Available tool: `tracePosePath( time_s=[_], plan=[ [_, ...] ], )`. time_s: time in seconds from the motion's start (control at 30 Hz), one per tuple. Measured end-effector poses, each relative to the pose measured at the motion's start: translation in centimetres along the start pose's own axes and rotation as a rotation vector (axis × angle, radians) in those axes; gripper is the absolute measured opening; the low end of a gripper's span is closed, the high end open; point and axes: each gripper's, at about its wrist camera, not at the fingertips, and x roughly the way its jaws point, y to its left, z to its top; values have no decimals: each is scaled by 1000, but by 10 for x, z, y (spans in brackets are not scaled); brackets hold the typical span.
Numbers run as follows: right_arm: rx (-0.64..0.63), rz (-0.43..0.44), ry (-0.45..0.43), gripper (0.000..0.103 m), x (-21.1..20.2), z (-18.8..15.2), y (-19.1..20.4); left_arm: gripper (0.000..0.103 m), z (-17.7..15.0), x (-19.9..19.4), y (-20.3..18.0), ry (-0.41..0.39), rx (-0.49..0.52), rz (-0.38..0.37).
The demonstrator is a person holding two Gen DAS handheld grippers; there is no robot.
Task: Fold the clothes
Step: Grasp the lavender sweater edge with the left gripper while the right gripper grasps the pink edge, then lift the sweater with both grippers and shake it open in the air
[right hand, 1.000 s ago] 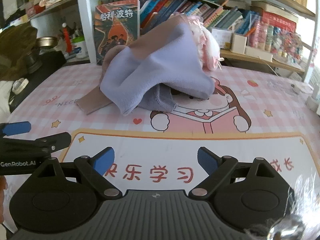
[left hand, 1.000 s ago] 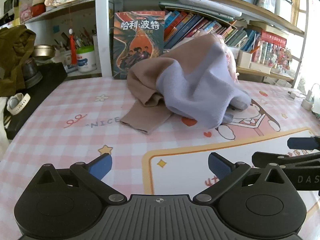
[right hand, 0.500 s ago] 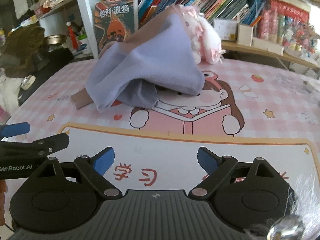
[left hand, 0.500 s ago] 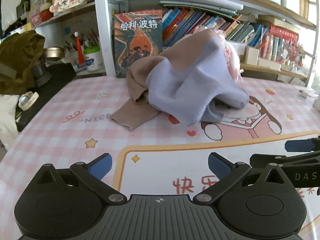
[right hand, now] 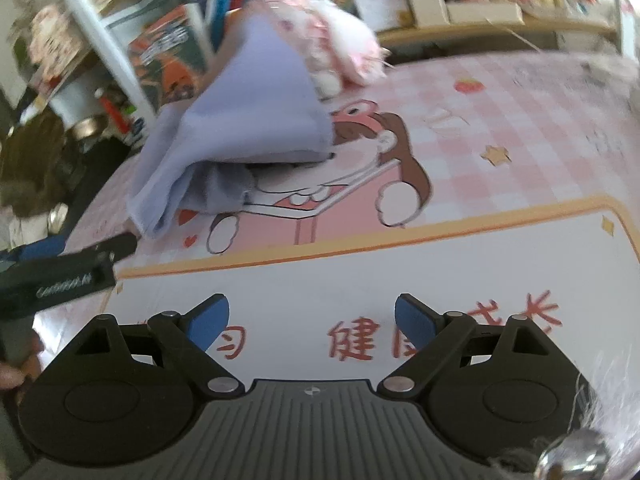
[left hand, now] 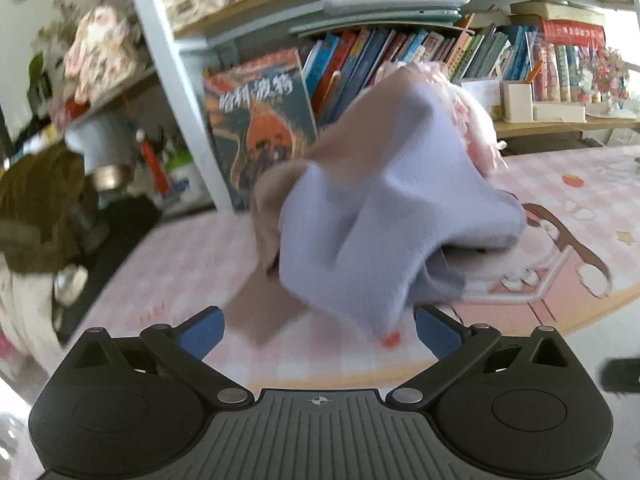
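- Left gripper point(left hand: 318, 330): jaws spread wide, nothing between them, hovering just in front of the garment.
- Right gripper point(right hand: 312, 320): likewise released and empty, over the white panel of the table mat point(right hand: 400, 264), well short of the garment.
- Garment point(left hand: 384, 216): a crumpled lilac and tan heap on the mat, its lilac corner nearest the left gripper, a tan sleeve point(left hand: 264, 312) trailing on the mat to the left of the heap. Not yet spread or folded.
- Risk: the heap is layered. In my judgement a pinch at the near corner could catch two layers at once and drag the bundle instead of opening it.
- Risk: a pink plush toy point(right hand: 340, 44) lies touching the back of the garment; a pull may tow it along.
- Surface: pink checked cartoon mat, flat.
- Room: behind the garment, a bookshelf point(left hand: 400, 52) crowded with books; both views blurred.
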Motion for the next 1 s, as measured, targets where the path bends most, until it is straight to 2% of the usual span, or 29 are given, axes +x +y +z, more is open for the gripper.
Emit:
tracePosePath(
  time_s=[0.1, 0.17, 0.2, 0.27, 0.3, 0.33, 0.37, 0.4, 0.5, 0.6, 0.77, 0.87, 1.0],
  plan=[
    [31, 10, -12, 90, -4, 4, -8, 103, 9, 21, -8, -15, 65, 28],
    [39, 11, -31, 90, -8, 6, -11, 98, 14, 35, -12, -21, 102, 39],
    [46, 11, -38, 90, -10, 7, -12, 91, 17, 42, -15, -18, 118, 42],
    [59, 15, -47, 90, -14, 10, -14, 64, 21, 50, -17, 15, 125, 11],
    [65, 19, -49, 90, -15, 10, -15, 30, 23, 54, -17, 39, 123, -16],
    [65, 23, -51, 90, -17, 11, -15, 13, 25, 54, -16, 65, 101, -49],
    [62, 27, -52, 90, -18, 13, -16, 11, 26, 51, -17, 70, 77, -52],
    [58, 33, -54, 90, -20, 15, -16, 7, 27, 42, -20, 42, 77, -67],
    [73, 66, -68, 90, -24, 21, -20, 7, 29, 7, -31, -52, 126, -118],
    [141, 143, -66, 90, -23, 29, -24, 7, 30, -30, -35, -115, 148, -156],
    [320, 306, -42, 90, -12, 36, -28, 7, 6, -65, -38, -93, 82, -231],
    [421, 365, 1, 90, -2, 34, -28, 7, -4, -80, -40, -77, 73, -254],
    [486, 412, 56, 87, 10, 27, -23, 7, -13, -95, -40, -70, 89, -274]
  ],
)
